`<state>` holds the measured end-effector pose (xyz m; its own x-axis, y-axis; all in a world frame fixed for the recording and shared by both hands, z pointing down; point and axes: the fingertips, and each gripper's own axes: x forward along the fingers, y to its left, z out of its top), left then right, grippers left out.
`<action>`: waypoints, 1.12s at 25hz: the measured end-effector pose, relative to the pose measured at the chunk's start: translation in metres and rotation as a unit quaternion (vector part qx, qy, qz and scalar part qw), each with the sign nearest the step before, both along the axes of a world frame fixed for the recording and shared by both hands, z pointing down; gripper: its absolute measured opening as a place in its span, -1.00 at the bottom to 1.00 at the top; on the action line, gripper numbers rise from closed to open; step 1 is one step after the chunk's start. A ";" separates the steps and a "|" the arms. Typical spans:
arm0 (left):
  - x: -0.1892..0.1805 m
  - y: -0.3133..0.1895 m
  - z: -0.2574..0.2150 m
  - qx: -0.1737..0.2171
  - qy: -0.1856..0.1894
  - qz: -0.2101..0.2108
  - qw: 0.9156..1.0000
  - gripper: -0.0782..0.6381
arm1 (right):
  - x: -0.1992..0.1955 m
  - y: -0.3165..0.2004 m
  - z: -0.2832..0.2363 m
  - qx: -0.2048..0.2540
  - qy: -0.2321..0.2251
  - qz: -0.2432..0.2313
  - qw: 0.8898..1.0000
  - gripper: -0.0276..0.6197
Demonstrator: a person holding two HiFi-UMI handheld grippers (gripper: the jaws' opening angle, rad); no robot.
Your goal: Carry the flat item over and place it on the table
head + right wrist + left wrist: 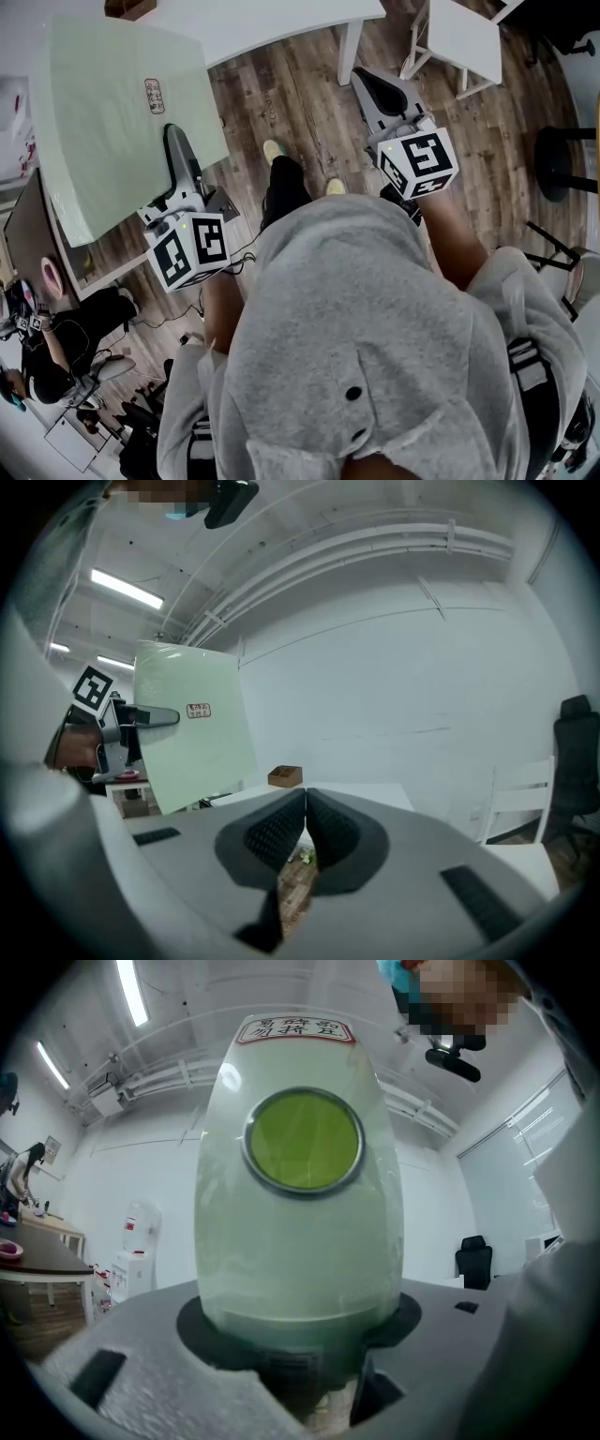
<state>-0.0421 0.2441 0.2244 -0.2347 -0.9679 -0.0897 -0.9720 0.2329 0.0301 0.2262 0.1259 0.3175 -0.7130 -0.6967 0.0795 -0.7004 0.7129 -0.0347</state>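
A pale green flat board [112, 112] with a small red-rimmed label [154, 96] is held up in the air at the left of the head view. My left gripper [178, 155] is shut on its near edge, one dark finger lying across its face. In the left gripper view the board [300, 1241] fills the middle, rises from between the jaws and bears a round green patch [303, 1140]. The right gripper view shows the board [192, 733] at the left with the left gripper [141, 719] on it. My right gripper [375, 89] [306, 794] is shut and holds nothing.
A white table [272, 23] [356, 794] stands ahead with a small brown box [285, 776] on it. Beside it are a white chair [464, 37] and a black stool [562, 159]. A seated person [47, 347] is at a desk on the left. The floor is wood.
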 end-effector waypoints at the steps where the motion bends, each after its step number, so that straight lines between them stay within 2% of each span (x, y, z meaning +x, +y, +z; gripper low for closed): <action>1: 0.000 -0.003 -0.001 0.002 -0.001 0.002 1.000 0.01 | 0.000 -0.002 0.000 -0.001 -0.001 0.001 1.000 -0.83; 8: -0.005 -0.014 -0.004 0.006 -0.007 0.008 1.000 0.01 | -0.013 -0.012 -0.006 0.007 0.000 -0.004 1.000 -0.83; 19: -0.023 -0.028 0.002 0.015 -0.013 -0.004 1.000 0.01 | -0.034 -0.029 0.005 0.013 0.006 -0.019 1.000 -0.83; 28: -0.052 -0.067 0.014 -0.002 -0.011 -0.003 1.000 0.00 | -0.058 -0.064 0.007 0.006 0.014 -0.012 1.000 -0.83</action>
<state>-0.0940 0.1766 0.2386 -0.2392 -0.9668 -0.0900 -0.9709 0.2395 0.0084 0.1685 0.0618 0.3250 -0.7266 -0.6809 0.0918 -0.6843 0.7292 -0.0066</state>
